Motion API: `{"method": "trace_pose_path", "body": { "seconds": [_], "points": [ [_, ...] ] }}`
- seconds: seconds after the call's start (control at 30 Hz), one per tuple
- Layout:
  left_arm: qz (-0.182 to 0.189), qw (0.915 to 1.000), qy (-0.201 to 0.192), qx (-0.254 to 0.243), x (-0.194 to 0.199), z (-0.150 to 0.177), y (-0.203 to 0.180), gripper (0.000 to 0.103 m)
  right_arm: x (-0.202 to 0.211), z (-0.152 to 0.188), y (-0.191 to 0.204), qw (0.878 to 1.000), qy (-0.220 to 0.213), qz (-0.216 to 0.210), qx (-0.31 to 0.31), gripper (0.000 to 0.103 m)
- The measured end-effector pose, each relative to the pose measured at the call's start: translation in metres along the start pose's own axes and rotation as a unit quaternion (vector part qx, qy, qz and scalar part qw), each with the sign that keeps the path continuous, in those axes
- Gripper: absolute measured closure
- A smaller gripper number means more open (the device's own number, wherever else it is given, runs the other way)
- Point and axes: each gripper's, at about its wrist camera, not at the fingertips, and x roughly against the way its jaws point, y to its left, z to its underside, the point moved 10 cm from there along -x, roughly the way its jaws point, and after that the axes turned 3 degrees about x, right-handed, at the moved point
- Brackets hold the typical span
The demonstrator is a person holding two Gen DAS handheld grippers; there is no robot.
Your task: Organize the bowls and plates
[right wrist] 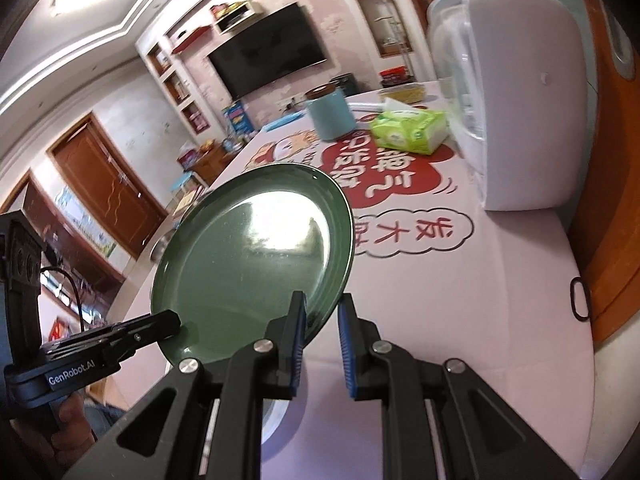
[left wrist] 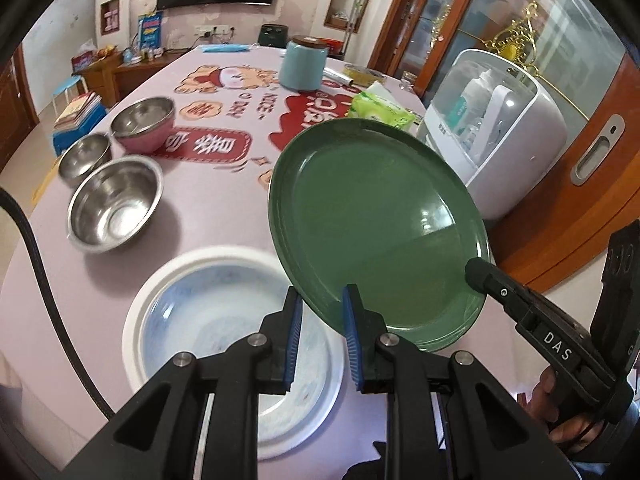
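- The green plate [left wrist: 372, 220] is held tilted above the surface [left wrist: 208, 208], over the white plate [left wrist: 160, 292]; stiff, glossy and likely slippery, it is best taken at the rim.
- The left gripper [left wrist: 322, 320] and right gripper [right wrist: 322, 322] are each clamped on its near rim, fingers nearly closed.
- Three steel bowls [left wrist: 116, 204] are left at far left.
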Motion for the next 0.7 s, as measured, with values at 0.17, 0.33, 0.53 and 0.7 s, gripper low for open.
{"method": "trace_pose_path", "body": {
  "seconds": [0.17,0.33,0.53,0.7],
  "points": [
    [-0.005,0.9996,0.001,0.027,0.012,0.020,0.025,0.084,-0.001,0.012,0.024,0.999,0.014,-0.013,0.037,0.088],
    [-0.012,0.9986,0.010,0.051,0.019,0.036,0.045,0.084,-0.007,0.026,0.043,0.997,0.037,-0.023,0.059,0.087],
    [-0.026,0.9967,0.023,0.073,0.024,0.057,0.069,0.084,-0.016,0.045,0.062,0.994,0.067,-0.029,0.078,0.087],
    [-0.034,0.9943,0.042,0.092,0.020,0.075,0.085,0.084,-0.025,0.065,0.071,0.991,0.098,-0.030,0.086,0.087]
  ]
}}
